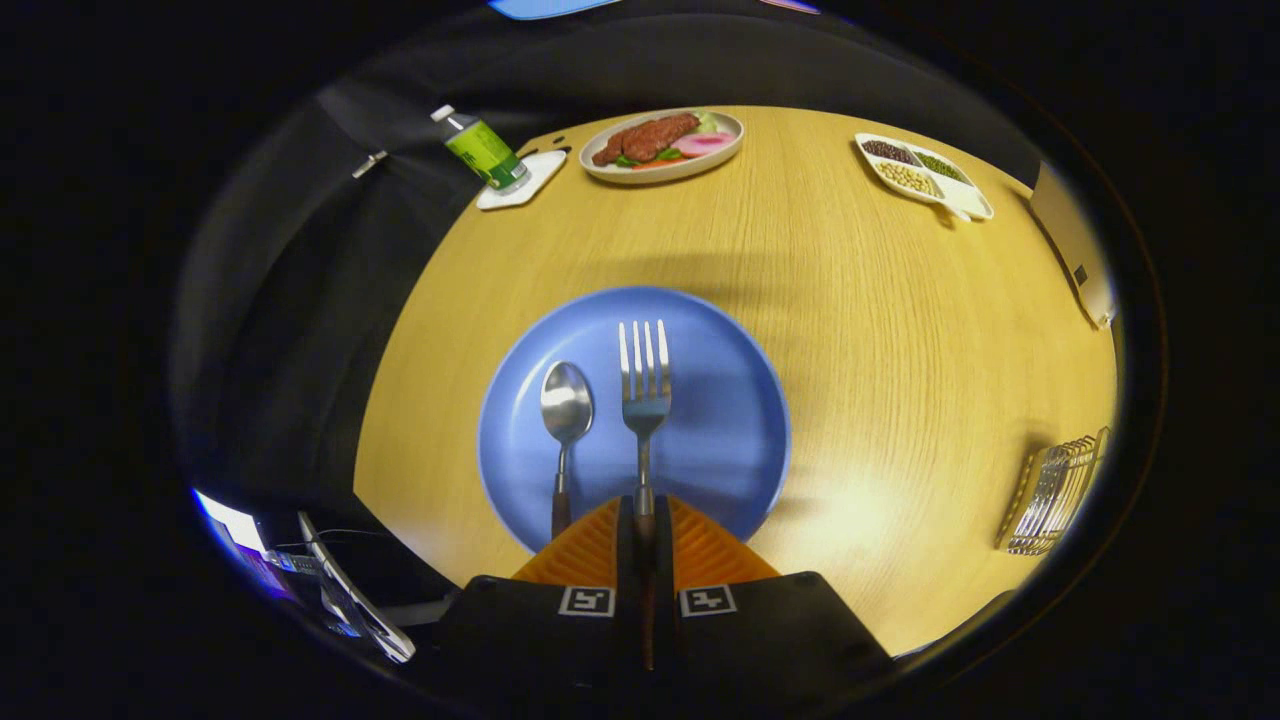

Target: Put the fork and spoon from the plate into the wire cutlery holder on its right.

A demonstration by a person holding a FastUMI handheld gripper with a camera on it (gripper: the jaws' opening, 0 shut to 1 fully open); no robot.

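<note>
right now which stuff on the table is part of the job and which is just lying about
Job:
fork, handle clamped between the gripper jaws
spoon, beside it
blue plate, under both
wire cutlery holder, off to the right

Lying about:
water bottle on a coaster
food plate
divided dish of beans

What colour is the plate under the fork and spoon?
Blue: the plate shows plainly in the gripper view, just ahead of the gripper.

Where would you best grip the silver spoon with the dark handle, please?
On the dark handle, approached from the handle end: the spoon lies flat on the blue plate, its bowl pointing away. The gripper is shut on the silver fork beside it.
</note>
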